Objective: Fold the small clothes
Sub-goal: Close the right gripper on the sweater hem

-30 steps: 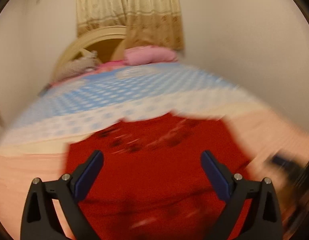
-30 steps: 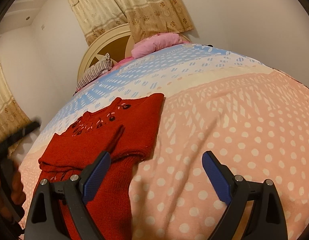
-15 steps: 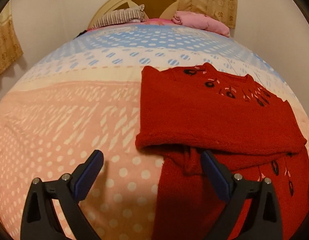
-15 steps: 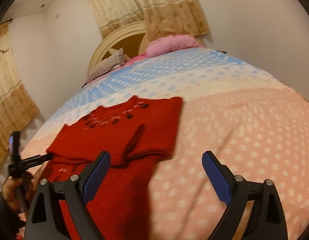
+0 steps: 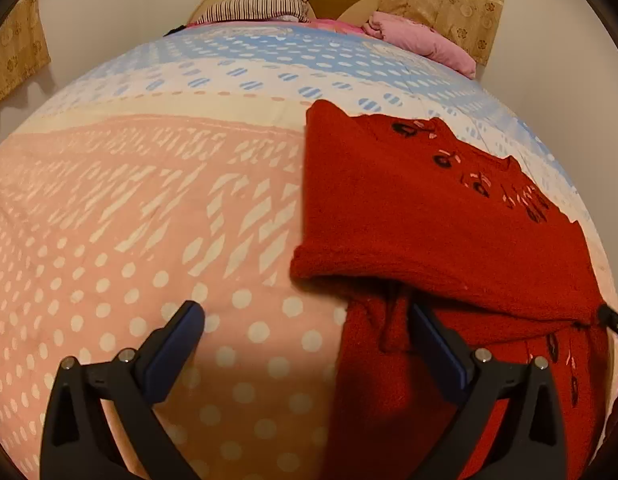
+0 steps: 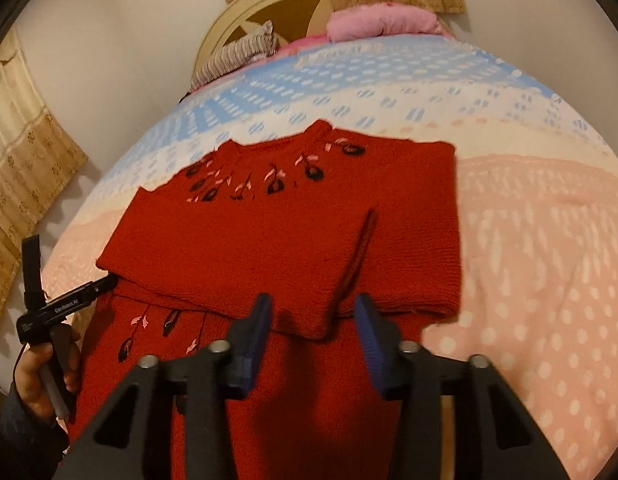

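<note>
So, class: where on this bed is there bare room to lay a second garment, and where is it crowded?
Free: the pink dotted bedspread left of the red sweater, and the same cover on its other side in the right wrist view. The blue band toward the pillows is also bare. Crowded: the sweater's near fold, where the right gripper is closing.

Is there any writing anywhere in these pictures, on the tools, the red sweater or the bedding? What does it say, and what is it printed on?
"GenRobot.AI", as best it reads: small white lettering on the black arm of the left gripper, seen from the right wrist camera.
A smaller white mark on the same tool, nearer the hand: too small to read.
Red sweater: only embroidered flowers, no lettering.
Bedspread: dots and dashes, no words.
</note>
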`<act>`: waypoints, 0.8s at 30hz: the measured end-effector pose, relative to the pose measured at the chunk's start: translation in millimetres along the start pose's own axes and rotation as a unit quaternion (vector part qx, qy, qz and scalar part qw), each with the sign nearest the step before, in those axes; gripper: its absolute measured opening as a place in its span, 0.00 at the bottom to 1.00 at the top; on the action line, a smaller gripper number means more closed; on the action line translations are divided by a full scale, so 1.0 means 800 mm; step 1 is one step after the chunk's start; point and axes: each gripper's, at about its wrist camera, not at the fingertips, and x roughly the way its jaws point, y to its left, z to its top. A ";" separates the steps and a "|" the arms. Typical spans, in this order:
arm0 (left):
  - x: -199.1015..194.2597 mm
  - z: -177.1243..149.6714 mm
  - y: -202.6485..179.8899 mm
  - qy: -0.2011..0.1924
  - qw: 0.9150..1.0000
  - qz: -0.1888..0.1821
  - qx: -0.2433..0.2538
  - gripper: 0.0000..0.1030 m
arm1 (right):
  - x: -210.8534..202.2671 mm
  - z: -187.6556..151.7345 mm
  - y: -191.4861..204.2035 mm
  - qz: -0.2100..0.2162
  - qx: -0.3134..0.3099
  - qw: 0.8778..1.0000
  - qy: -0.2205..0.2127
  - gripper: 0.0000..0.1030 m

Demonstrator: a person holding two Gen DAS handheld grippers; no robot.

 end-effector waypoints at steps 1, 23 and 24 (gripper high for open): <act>0.001 0.001 0.001 0.001 1.000 -0.001 -0.001 1.00 | 0.004 0.000 0.002 -0.002 -0.003 1.000 0.005 0.29; 0.001 -0.001 0.011 0.004 1.000 -0.006 -0.028 1.00 | -0.011 0.009 -0.017 -0.118 -0.068 0.990 -0.023 0.07; 0.000 -0.001 0.011 0.002 1.000 -0.008 -0.028 1.00 | -0.007 0.005 -0.020 -0.121 -0.068 0.990 -0.021 0.07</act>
